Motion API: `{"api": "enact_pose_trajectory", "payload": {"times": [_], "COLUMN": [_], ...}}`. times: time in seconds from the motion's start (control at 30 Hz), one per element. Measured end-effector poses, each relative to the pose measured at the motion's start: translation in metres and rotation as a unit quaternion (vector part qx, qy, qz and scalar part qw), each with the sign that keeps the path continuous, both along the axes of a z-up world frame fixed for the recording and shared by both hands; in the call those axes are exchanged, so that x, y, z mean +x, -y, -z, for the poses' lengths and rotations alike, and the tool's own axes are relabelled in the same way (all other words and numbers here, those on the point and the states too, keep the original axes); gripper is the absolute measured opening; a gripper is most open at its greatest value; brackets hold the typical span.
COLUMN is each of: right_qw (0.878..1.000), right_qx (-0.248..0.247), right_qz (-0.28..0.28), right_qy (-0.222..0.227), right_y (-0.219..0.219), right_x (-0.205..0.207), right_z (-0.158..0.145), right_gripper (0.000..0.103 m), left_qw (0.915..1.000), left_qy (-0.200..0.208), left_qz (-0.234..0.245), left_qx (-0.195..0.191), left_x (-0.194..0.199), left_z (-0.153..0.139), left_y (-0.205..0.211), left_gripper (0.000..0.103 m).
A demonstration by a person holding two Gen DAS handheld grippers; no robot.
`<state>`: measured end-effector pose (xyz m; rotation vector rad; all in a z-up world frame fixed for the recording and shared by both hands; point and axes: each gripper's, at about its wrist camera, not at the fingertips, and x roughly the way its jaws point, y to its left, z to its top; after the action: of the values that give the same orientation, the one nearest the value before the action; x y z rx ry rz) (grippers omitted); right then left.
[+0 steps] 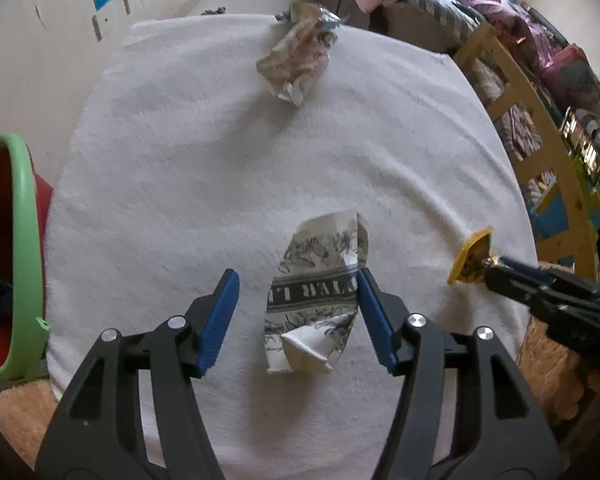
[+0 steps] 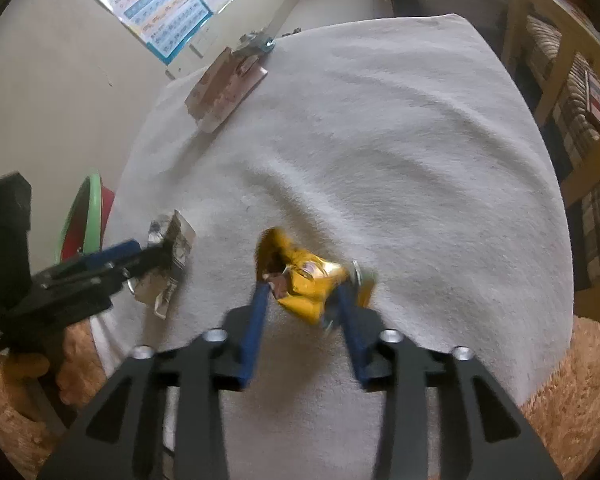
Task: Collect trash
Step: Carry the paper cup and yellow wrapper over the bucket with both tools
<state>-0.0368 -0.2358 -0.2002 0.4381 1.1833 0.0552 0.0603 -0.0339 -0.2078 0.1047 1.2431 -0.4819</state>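
A crumpled black-and-white printed wrapper lies on the white towel. My left gripper stands open around it: the right pad is at the wrapper's edge and the left pad is well clear. In the right wrist view that left gripper hovers over the same printed wrapper. My right gripper is shut on a yellow snack wrapper, pinched between both blue pads. From the left wrist view the yellow wrapper sticks out of the right gripper near the towel's right edge.
A larger beige printed wrapper lies at the far side, with a small foil scrap behind it. A green-rimmed red tub sits left of the towel. Wooden shelving stands on the right.
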Motion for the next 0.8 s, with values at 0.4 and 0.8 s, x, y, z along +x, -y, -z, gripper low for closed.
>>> {"api": "enact_pose_trajectory", "payload": {"times": [0.4,0.8], "right_qw": [1.000,1.000], "right_qx": [0.018,0.011], "right_qz": [0.025,0.021], "right_qy": [-0.005,-0.007], "right_y": [0.008,0.004], "right_x": [0.010,0.011], "right_z": [0.009,0.010], "right_gripper": [0.060,0.031], "left_qw": [0.9997,0.9998], "left_qy": [-0.020,-0.013], "left_qz": [0.014,-0.004], "left_qx": [0.003,-0.012], "left_x": [-0.011,-0.012], "left_z": [0.015,0.008], "left_y": [0.010,0.001], "left_gripper": [0.058,0.045]}}
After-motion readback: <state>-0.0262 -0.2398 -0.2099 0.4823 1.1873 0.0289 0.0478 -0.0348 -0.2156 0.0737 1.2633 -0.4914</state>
